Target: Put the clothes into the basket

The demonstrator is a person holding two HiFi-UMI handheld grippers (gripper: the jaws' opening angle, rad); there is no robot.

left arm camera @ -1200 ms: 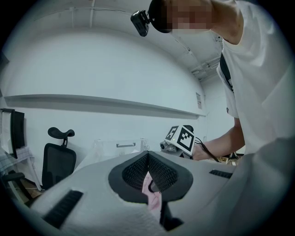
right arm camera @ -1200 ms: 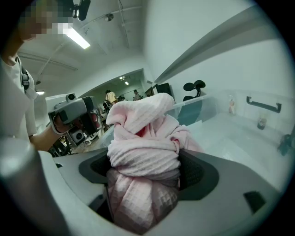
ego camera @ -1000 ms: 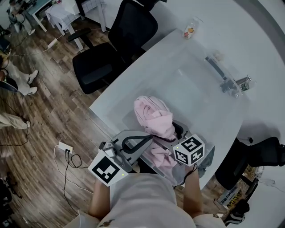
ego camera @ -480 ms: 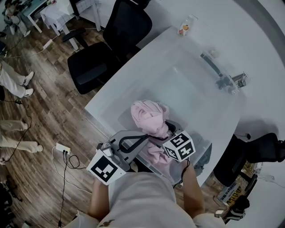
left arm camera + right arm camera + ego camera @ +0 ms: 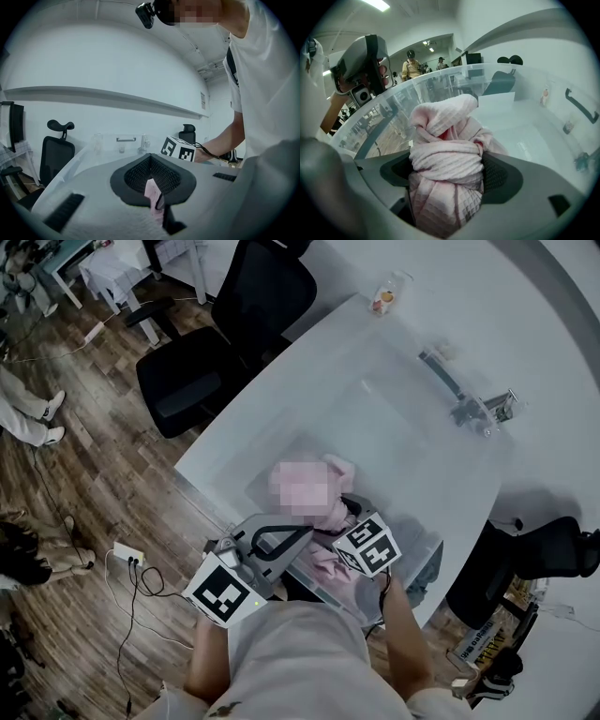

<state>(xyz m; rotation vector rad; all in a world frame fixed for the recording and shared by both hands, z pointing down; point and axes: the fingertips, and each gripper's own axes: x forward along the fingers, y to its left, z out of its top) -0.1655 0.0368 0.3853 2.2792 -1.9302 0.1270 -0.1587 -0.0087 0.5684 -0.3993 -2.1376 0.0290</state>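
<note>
A bunched pink waffle cloth (image 5: 339,512) hangs inside the big clear basket (image 5: 412,437) on the white table. My right gripper (image 5: 336,526) is shut on it and points steeply down. In the right gripper view the cloth (image 5: 447,140) bulges out between the black pads of that gripper (image 5: 447,173). My left gripper (image 5: 305,542) sits level at the basket's near rim. In its own view the jaws (image 5: 152,190) pinch a thin strip of the pink cloth (image 5: 153,199). The right gripper's marker cube (image 5: 180,149) shows beyond them.
A black office chair (image 5: 234,324) stands at the table's far left edge, and another one (image 5: 553,554) at the right. A small bottle (image 5: 384,298) stands on the far table corner. A power strip with cables (image 5: 127,554) lies on the wooden floor. A grey-blue cloth (image 5: 429,570) lies near the right hand.
My right gripper has sunk lower into the basket with the pink cloth. The left gripper has stayed where it was.
</note>
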